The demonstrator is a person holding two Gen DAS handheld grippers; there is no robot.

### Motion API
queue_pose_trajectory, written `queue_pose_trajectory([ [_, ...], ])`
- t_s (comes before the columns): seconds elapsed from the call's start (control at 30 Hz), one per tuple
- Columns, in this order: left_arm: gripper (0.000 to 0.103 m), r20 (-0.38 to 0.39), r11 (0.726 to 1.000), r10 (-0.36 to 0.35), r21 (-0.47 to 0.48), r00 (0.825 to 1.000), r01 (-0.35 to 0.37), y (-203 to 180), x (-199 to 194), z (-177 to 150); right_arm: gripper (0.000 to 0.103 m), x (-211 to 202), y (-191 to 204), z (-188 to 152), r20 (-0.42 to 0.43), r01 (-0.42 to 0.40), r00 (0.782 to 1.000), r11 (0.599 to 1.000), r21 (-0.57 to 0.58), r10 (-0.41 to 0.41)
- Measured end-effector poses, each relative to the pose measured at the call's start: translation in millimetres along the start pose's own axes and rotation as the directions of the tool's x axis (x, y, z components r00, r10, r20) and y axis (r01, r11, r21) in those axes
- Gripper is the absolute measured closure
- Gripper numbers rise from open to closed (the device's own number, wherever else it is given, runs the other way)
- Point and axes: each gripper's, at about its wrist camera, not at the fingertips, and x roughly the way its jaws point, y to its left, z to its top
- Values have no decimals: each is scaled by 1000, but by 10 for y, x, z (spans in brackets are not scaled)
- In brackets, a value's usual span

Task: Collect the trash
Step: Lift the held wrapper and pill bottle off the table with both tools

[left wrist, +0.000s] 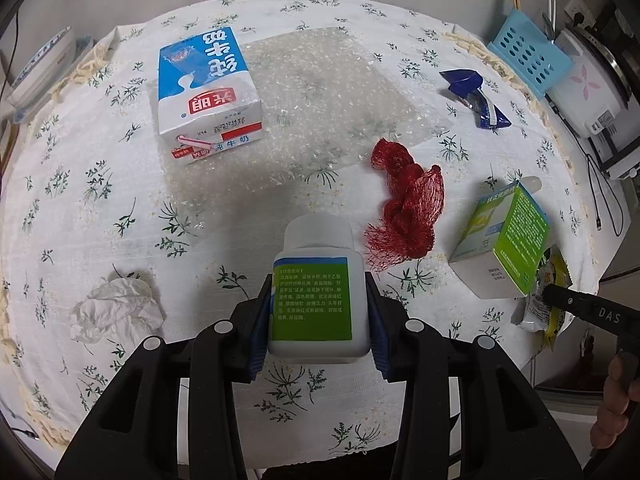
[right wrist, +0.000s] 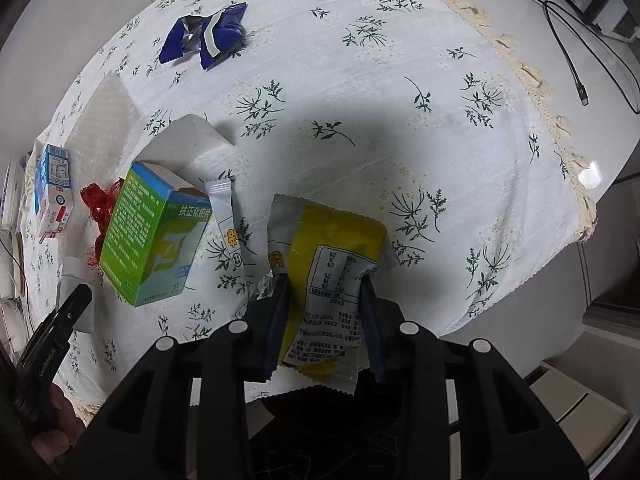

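Gripping now: the left gripper [left wrist: 318, 312] has its blue pads pressed on both sides of a white pill bottle [left wrist: 318, 292] with a green-and-blue label, jaws partly closed around it, the bottle's cap pointing away over the cloth.
Right tool: the right gripper [right wrist: 324, 312] has its jaws drawn in on a yellow snack wrapper [right wrist: 328, 264], both pads pressing the crinkled packet from either side; no earlier picture to compare.
Table: a white tablecloth [left wrist: 280, 208] with green sprigs and a tasselled edge covers it.
Left wrist view only: a crumpled tissue [left wrist: 116, 308] lies near left, a sheet of bubble wrap [left wrist: 328, 92] spreads across the far middle, and a light blue basket [left wrist: 528, 56] stands off the cloth at far right.
Milk carton: the blue-and-white milk carton [left wrist: 208, 92] lies on the left edge of the bubble wrap; in the right wrist view it is small at the far left edge [right wrist: 54, 192].
Red net: a red mesh bag [left wrist: 408, 208] lies bunched just right of the bottle; the other view shows only a scrap of it behind the box.
Medicine box: a green-and-blue medicine box [right wrist: 156, 236] sits open-flapped just left of the snack wrapper, seen also at right [left wrist: 508, 236] from the left wrist.
Blue wrapper: a torn blue foil wrapper [right wrist: 208, 36] lies far on the cloth, well apart from both tools.
Right wrist view only: a thin white sachet [right wrist: 228, 224] lies between box and snack wrapper, and a black cable [right wrist: 572, 64] runs over the bare surface at far right.
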Motion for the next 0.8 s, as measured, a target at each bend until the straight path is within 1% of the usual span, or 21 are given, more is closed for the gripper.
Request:
queue_pose_trajectory([
  [0.8, 63, 16, 1000, 0, -11, 1000, 0, -28, -174, -123, 72, -172, -166, -118, 63, -5, 998, 1000, -27, 6],
])
